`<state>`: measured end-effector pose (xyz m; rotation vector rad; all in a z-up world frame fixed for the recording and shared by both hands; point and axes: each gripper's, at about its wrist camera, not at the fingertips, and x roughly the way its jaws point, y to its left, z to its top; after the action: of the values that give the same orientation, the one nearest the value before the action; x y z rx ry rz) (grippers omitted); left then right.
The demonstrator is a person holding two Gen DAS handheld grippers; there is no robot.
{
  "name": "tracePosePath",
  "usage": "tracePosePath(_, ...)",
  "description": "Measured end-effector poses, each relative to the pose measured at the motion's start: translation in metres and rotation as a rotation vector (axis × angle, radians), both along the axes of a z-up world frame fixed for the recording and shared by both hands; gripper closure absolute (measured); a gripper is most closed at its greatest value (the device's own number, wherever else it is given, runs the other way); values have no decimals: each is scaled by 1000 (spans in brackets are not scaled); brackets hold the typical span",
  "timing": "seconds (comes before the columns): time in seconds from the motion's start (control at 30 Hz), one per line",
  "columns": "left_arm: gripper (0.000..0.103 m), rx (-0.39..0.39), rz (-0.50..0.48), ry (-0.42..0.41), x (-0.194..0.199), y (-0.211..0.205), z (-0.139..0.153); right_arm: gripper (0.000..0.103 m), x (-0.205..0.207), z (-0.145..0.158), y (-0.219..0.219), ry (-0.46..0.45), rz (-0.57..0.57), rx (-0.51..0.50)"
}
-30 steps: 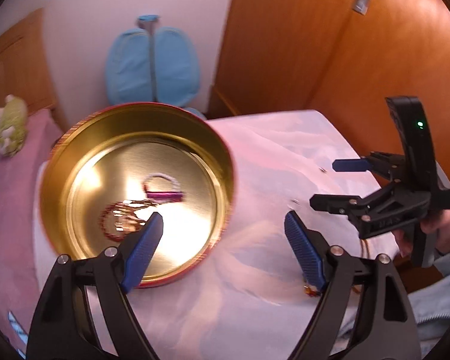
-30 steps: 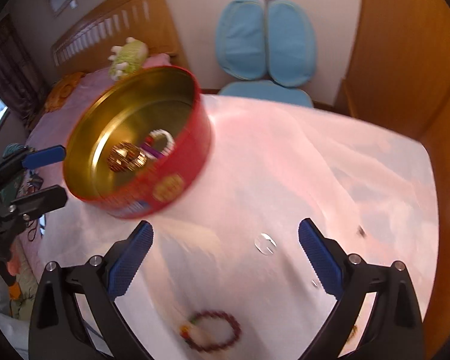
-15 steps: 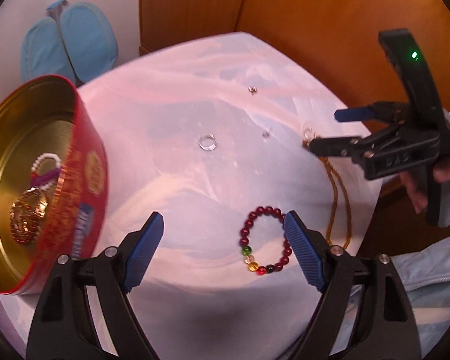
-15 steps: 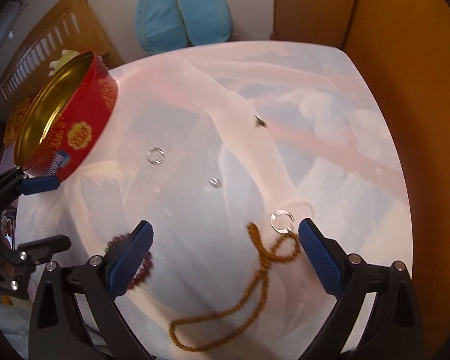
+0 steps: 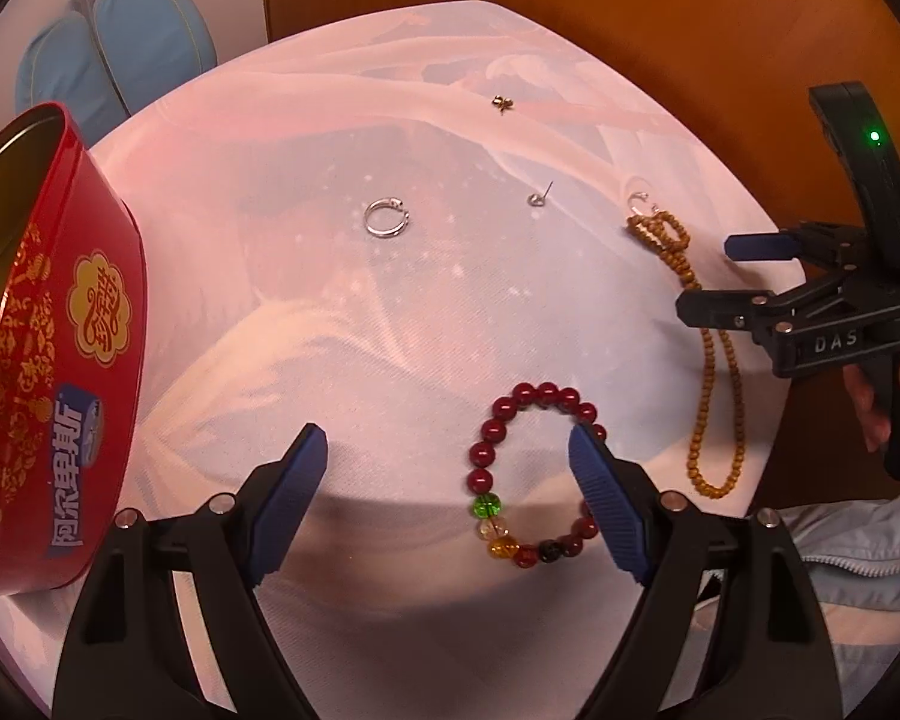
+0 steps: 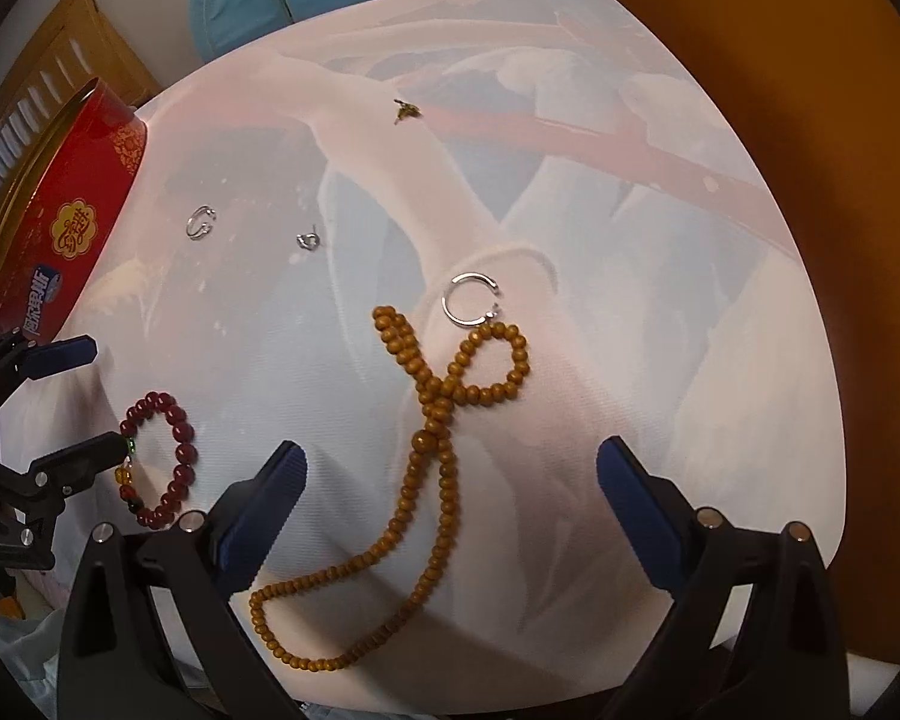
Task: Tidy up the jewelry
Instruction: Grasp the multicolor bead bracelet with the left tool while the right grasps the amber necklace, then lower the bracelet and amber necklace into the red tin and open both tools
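Note:
A red round tin point(image 5: 60, 348) with a gold inside stands at the table's left; it also shows in the right wrist view point(image 6: 60, 204). A dark red bead bracelet point(image 5: 510, 414) lies on the cloth between my left gripper's fingers. My left gripper point(image 5: 450, 504) is open and empty above it. A long brown bead necklace point(image 6: 438, 420) lies looped in front of my right gripper point(image 6: 450, 516), which is open and empty. A silver ring point(image 5: 385, 219), a small stud point(image 5: 537, 197), a gold earring point(image 5: 503, 102) and a silver hoop point(image 6: 471, 298) lie on the cloth.
The table is covered with a pale pink and blue printed cloth point(image 6: 630, 330). A wooden wall point(image 5: 690, 30) runs behind it. A blue chair point(image 5: 114, 54) stands beyond the far edge. A wooden bed headboard point(image 6: 48, 78) is at the far left.
Both grippers have swung away from the tin and come down over the cloth. The red bracelet and the brown necklace now lie closer in front of them. Both stay open.

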<state>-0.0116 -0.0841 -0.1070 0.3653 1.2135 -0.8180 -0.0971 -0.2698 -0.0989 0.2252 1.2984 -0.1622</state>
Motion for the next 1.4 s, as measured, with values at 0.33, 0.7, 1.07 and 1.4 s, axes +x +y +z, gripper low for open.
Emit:
tracePosePath(0.33,22,44,-68,-125,-15,-3,-13,16,-10,-5,8,-22,25,-91)
tracePosePath(0.7,94,-35,-43,-65,-11,0,11,95,-11,30,15,-128,46,-9)
tracePosePath(1.07,94,-251,160,-212,3,45,122,95,11,151,47,-448,186,78)
tracePosePath(1.4,94,-298,424,-369,7,146,192,95,55,242,100,-648,363,145)
